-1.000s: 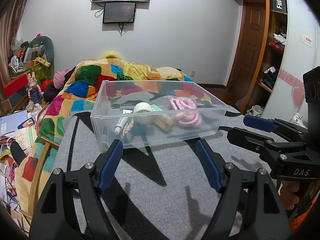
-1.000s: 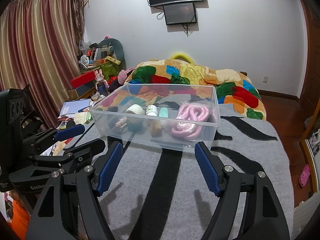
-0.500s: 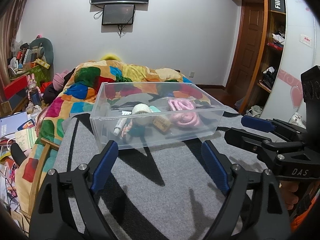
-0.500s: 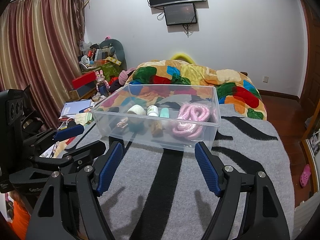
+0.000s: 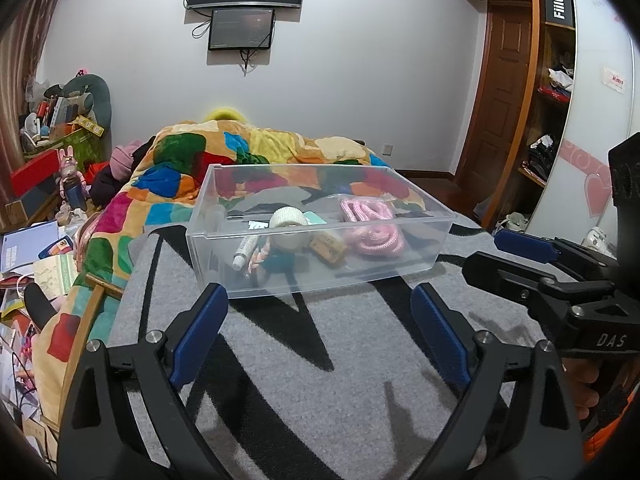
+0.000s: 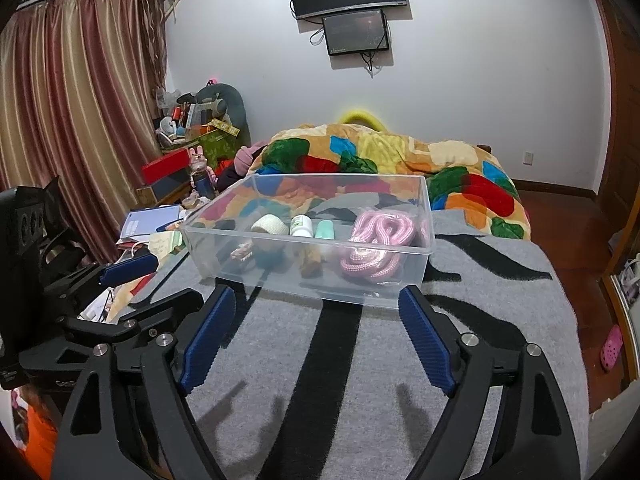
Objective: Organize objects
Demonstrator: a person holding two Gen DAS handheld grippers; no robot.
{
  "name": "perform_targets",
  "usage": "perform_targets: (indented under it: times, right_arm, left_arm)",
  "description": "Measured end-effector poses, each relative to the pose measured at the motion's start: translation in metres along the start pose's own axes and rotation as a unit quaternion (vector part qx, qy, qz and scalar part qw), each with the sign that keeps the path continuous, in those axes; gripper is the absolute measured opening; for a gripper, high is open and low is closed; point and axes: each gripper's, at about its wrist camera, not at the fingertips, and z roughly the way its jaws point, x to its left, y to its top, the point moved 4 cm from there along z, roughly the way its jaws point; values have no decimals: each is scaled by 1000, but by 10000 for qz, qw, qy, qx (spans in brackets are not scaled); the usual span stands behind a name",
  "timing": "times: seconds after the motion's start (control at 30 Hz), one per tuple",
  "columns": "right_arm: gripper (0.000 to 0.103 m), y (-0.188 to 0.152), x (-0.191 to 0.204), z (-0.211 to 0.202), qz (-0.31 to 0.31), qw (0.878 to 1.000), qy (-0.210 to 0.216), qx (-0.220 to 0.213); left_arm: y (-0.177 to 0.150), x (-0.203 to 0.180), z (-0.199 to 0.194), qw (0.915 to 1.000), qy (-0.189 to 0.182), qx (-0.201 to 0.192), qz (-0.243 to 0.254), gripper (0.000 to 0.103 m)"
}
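Note:
A clear plastic bin (image 5: 416,268) stands on the grey and black striped blanket (image 5: 320,380); it also shows in the right wrist view (image 6: 224,260). Inside lie a pink rope coil (image 5: 370,224), a white bandage roll (image 5: 288,218), a small white tube (image 5: 245,251), a brown piece (image 5: 328,249) and small bottles (image 6: 301,225). My left gripper (image 5: 318,332) is open and empty, just short of the bin's near wall. My right gripper (image 6: 314,334) is open and empty, also in front of the bin, and shows at the right of the left wrist view (image 5: 520,248).
A colourful patchwork quilt (image 5: 224,168) lies behind the bin. Books, boxes and toys (image 5: 44,216) clutter the floor at the left. A wooden door and shelves (image 5: 548,92) stand at the right. Red-gold curtains (image 6: 72,120) hang at the left. The blanket's right edge (image 6: 576,344) drops to the floor.
My left gripper has opened a little wider and drawn back slightly from the bin. The right gripper has barely moved.

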Motion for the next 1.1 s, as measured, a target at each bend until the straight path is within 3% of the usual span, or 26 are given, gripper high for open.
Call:
perform_targets:
  times: [1.1]
  right_arm:
    - [83,-3,0,-2,7,10000,29,-1]
  left_arm:
    - [-2,8,-5,9999,19,-79,-111,95]
